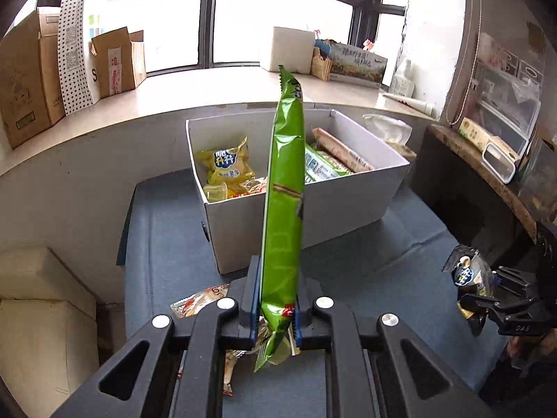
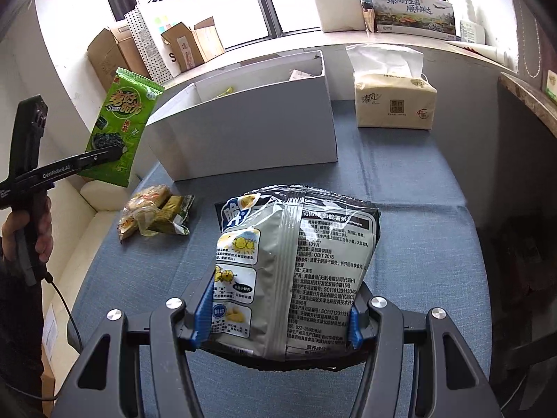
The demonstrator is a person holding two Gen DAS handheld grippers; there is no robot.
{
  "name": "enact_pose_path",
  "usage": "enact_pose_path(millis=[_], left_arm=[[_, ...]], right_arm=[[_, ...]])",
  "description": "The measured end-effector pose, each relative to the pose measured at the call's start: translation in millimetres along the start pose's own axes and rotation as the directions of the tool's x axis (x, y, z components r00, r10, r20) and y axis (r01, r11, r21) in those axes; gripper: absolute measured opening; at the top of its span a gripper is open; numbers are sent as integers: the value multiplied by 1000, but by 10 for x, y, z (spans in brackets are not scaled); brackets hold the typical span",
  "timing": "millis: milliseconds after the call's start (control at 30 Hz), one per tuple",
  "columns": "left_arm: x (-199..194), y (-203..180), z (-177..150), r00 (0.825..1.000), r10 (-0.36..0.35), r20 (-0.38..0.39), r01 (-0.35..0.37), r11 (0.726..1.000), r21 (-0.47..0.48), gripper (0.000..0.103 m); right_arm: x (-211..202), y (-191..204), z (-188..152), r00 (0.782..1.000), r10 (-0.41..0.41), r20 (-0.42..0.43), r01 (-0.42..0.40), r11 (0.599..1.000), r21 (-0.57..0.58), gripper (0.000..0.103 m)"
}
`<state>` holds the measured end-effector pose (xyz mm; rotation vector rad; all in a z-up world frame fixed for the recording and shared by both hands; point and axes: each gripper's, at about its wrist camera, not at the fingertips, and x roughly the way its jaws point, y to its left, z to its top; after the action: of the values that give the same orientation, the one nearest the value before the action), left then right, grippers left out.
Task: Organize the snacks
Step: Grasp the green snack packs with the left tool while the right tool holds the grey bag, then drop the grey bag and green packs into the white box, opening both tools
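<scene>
My left gripper (image 1: 275,310) is shut on a green seaweed snack pack (image 1: 283,209), held upright above the blue table in front of the white box (image 1: 313,209). The same pack shows in the right wrist view (image 2: 120,129), clamped in the left gripper (image 2: 115,153). My right gripper (image 2: 280,324) is shut on a grey and black chip bag (image 2: 296,264), held over the table. It also shows in the left wrist view (image 1: 470,278). The white box holds a yellow snack bag (image 1: 226,163) and several long packs (image 1: 330,160).
Small snack packets (image 2: 153,214) lie on the blue tablecloth (image 2: 400,209) left of the chip bag. A tissue pack (image 2: 393,101) stands right of the box. Cardboard boxes (image 1: 31,80) line the windowsill. A dark cabinet (image 1: 463,181) stands at the right.
</scene>
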<state>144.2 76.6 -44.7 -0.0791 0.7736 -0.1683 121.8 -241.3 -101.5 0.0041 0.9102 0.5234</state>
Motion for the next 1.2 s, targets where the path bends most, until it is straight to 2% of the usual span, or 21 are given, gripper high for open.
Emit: enact_pose_path(millis=[67, 267, 367, 433, 533, 667, 800, 867, 900, 933, 967, 1000, 1067, 1200], left_arm=[[-42, 19, 1, 999, -43, 14, 44, 997, -60, 15], [-143, -10, 203, 997, -34, 62, 42, 992, -122, 15], [-107, 5, 452, 996, -31, 81, 42, 990, -138, 15], [-50, 29, 643, 996, 11, 89, 2, 991, -137, 15], [112, 105, 893, 996, 24, 82, -11, 988, -156, 15], [407, 170, 1071, 997, 64, 32, -58, 987, -147, 15], [612, 192, 1120, 994, 109, 2, -108, 987, -116, 15], [673, 238, 1124, 993, 118, -4, -118, 986, -120, 16], [708, 270, 1123, 992, 126, -23, -128, 984, -125, 29], [739, 305, 1113, 989, 138, -48, -143, 980, -136, 40], [749, 331, 1091, 988, 145, -57, -152, 978, -141, 59], [739, 344, 1068, 986, 157, -49, -162, 977, -138, 73], [708, 345, 1020, 981, 188, -45, -192, 974, -124, 89], [589, 295, 965, 983, 183, -28, -185, 977, -105, 91]], right_arm=[[4, 48, 64, 1000, 19, 4, -19, 1000, -4, 63], [-61, 201, 475, 994, 80, 71, -78, 997, -29, 63], [-60, 292, 859, 989, 94, 114, -89, 995, -56, 63], [-20, 333, 1163, 984, 102, 145, -93, 993, -67, 63], [141, 365, 1617, 982, 84, 170, -75, 996, -56, 63], [462, 390, 2068, 986, 72, 149, -67, 997, -43, 63], [757, 400, 2306, 991, 66, 117, -63, 998, -33, 63], [887, 400, 2395, 993, 70, 97, -68, 997, -26, 69], [947, 395, 2440, 993, 84, 79, -82, 996, -22, 77], [996, 398, 2466, 995, 81, 66, -80, 997, -18, 97], [1012, 407, 2470, 995, 65, 75, -63, 998, -20, 103], [1005, 422, 2464, 994, 51, 93, -48, 998, -32, 103], [1000, 462, 2439, 994, 34, 102, -27, 997, -75, 103], [976, 509, 2351, 995, -4, 101, 15, 993, -118, 103]])
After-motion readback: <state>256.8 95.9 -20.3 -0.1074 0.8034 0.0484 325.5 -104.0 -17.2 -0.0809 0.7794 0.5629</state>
